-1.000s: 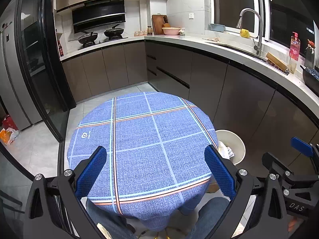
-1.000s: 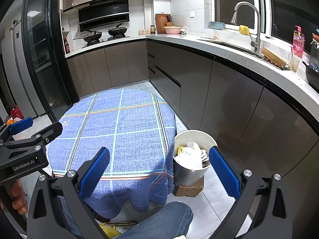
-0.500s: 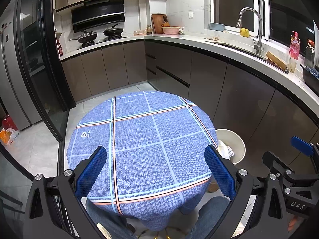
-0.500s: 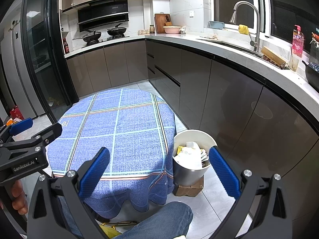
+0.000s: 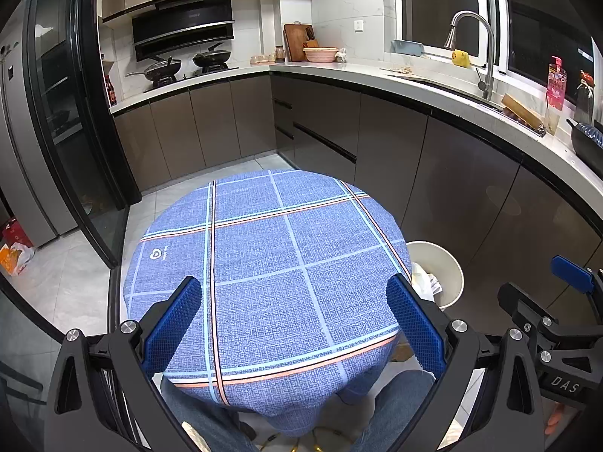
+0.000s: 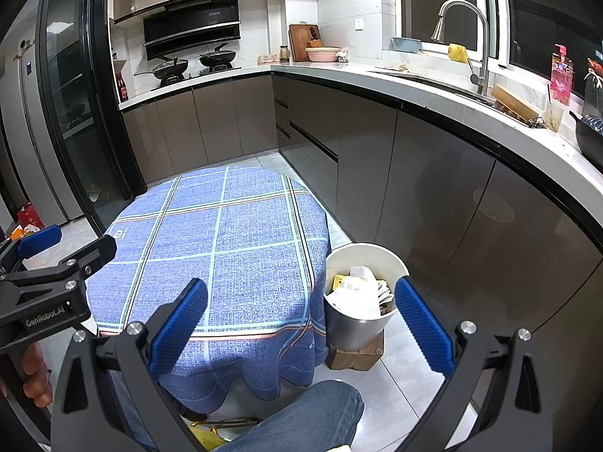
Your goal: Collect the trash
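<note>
A white trash bin [image 6: 371, 322] stands on a wooden block [image 6: 356, 354] on the floor right of the round table; it holds crumpled paper and wrappers [image 6: 358, 293]. Its rim also shows in the left wrist view [image 5: 446, 263]. The table's blue plaid cloth [image 5: 271, 263] carries no trash that I can see. My left gripper [image 5: 294, 320] is open and empty above the table's near edge. My right gripper [image 6: 301, 324] is open and empty, held above the table's right edge and the bin.
Dark kitchen cabinets [image 6: 433, 188] with a white counter curve along the right and back. A sink faucet [image 6: 478, 37] stands on the counter. A glass door [image 5: 75, 150] is at the left. The person's jeans-clad knees [image 6: 312, 414] are under the near table edge.
</note>
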### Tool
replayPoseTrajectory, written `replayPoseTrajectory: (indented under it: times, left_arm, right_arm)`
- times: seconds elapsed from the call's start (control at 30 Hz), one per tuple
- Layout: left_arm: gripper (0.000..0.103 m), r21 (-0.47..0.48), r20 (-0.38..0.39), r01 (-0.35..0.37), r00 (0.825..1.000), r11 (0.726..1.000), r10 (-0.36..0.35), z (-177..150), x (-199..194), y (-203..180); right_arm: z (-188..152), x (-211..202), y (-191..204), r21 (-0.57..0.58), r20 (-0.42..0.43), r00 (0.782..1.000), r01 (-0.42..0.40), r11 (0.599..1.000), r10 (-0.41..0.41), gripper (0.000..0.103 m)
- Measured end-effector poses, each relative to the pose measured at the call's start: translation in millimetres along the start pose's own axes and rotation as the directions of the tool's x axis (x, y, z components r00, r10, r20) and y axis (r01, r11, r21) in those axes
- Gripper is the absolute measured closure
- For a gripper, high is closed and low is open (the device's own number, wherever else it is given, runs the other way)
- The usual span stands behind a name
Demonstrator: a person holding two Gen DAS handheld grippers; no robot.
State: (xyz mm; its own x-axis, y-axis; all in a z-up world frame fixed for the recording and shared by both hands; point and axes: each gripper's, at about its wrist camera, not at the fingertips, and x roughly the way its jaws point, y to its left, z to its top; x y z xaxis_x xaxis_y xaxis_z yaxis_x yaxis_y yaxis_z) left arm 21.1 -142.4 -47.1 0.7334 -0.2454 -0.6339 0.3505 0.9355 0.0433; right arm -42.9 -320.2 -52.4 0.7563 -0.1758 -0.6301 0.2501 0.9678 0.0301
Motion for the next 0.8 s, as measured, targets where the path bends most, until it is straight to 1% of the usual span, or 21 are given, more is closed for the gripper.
replayPoseTrajectory:
  times: [0.8]
  left_arm:
    - [0.008,0.010,-0.009,0.028,1.000,1.000,-0.027,-2.7,8.3,3.5]
  right_arm:
    - [-2.5,0.6,-1.3,0.005,-0.005,1.000,0.005,1.000,-0.005,0.003]
